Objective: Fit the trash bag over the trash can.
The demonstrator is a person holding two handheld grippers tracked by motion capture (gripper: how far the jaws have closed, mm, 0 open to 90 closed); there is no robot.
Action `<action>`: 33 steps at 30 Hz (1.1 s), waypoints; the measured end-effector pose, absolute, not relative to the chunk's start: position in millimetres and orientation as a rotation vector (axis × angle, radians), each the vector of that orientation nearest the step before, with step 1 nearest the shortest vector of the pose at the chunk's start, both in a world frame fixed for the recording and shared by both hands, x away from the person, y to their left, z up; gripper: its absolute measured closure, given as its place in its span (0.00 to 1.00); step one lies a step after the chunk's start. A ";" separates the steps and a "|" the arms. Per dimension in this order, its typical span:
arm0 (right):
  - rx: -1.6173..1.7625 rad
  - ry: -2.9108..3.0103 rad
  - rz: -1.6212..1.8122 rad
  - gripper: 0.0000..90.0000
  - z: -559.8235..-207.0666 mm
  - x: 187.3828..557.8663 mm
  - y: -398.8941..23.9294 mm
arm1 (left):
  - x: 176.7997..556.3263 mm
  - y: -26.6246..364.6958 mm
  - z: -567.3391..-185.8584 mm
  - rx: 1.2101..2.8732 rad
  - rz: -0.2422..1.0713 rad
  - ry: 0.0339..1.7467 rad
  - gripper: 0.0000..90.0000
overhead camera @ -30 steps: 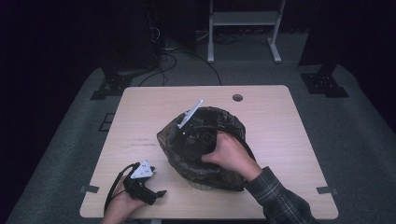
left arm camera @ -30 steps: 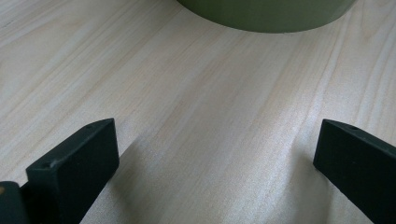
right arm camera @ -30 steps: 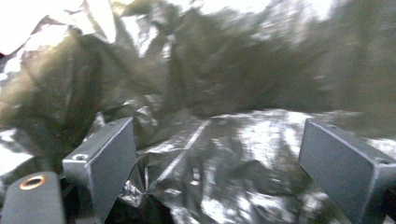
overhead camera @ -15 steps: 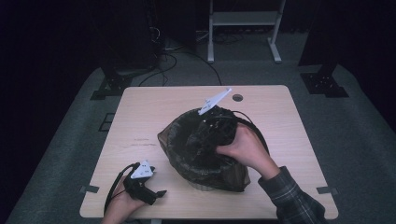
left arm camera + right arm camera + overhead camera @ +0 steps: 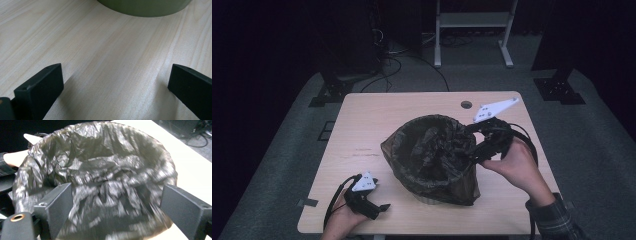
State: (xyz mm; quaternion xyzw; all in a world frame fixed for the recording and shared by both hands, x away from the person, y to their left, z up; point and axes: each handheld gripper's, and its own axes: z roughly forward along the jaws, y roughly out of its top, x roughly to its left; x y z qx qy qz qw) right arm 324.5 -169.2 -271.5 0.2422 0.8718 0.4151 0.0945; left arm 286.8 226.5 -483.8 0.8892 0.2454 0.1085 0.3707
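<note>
Lining of bin [image 5: 145, 6]: black bag [image 5: 432, 150] draped over rim, interior crumpled, unsettled. Right gripper [image 5: 479, 145] jaws apart at edge; left gripper [image 5: 379, 207] spread, idle on table [image 5: 377, 120].

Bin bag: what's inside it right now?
The black bin bag lines a green bin, mouth open. Inside shows crumpled liner; folds hide the bottom. The right gripper is at its rim, jaws open.

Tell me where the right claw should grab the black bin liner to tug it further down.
Probably the liner's folded-over rim on the right, nearest the right claw. Come in from the right side, one jaw inside and one outside; the film there drapes loose over the bin's edge.
</note>
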 end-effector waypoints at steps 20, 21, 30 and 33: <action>0.852 2.466 1.246 0.11 -331.8 291.7 -249.8 | 286.7 226.5 -483.7 2.282 0.278 0.630 0.00; 0.861 2.460 1.242 0.11 -336.6 291.7 -252.7 | 286.7 226.5 -483.7 2.282 0.278 0.630 0.00; 0.936 2.441 1.180 0.11 -383.7 290.1 -269.0 | 286.7 226.4 -483.8 2.280 0.279 0.631 0.00; 0.948 2.448 1.155 0.11 -400.6 290.0 -270.8 | 286.7 226.5 -483.7 2.281 0.279 0.630 0.00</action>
